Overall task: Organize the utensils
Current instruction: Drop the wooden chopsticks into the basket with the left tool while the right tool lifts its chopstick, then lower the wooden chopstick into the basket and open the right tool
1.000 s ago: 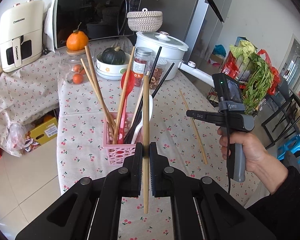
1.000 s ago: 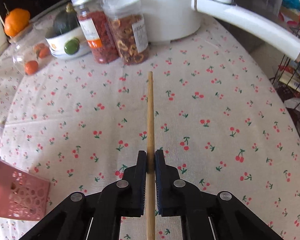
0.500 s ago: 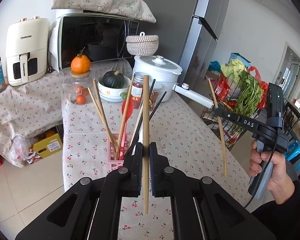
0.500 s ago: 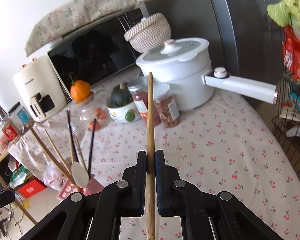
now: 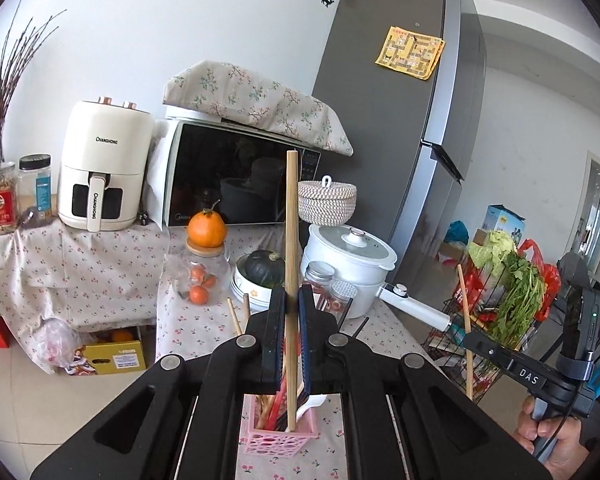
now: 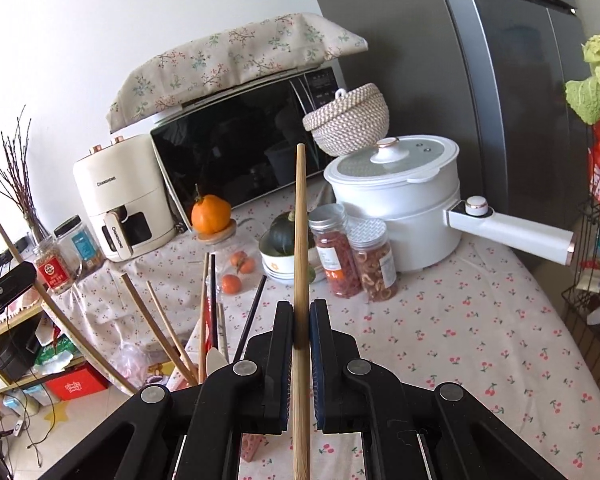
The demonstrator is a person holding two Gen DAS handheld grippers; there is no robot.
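Note:
My left gripper (image 5: 291, 304) is shut on a wooden chopstick (image 5: 291, 240) held upright; its lower end hangs over the pink utensil basket (image 5: 278, 440), which holds several chopsticks and a white spoon. My right gripper (image 6: 301, 312) is shut on another wooden chopstick (image 6: 300, 232), also upright, above the table. In the left wrist view the right gripper (image 5: 466, 336) with its chopstick (image 5: 463, 304) is at the right. In the right wrist view the utensils (image 6: 204, 320) stand at lower left.
A cherry-print tablecloth (image 6: 460, 340) covers the table. At its back stand a white pot with a long handle (image 6: 400, 200), two jars (image 6: 356, 256), a bowl with a squash (image 6: 284, 248) and a jar topped by an orange (image 5: 206, 248). A wire rack with greens (image 5: 508, 300) is to the right.
Both grippers have risen and tilted up, each lifting its chopstick upright. The right chopstick has left the table. The left chopstick has moved over the pink basket.

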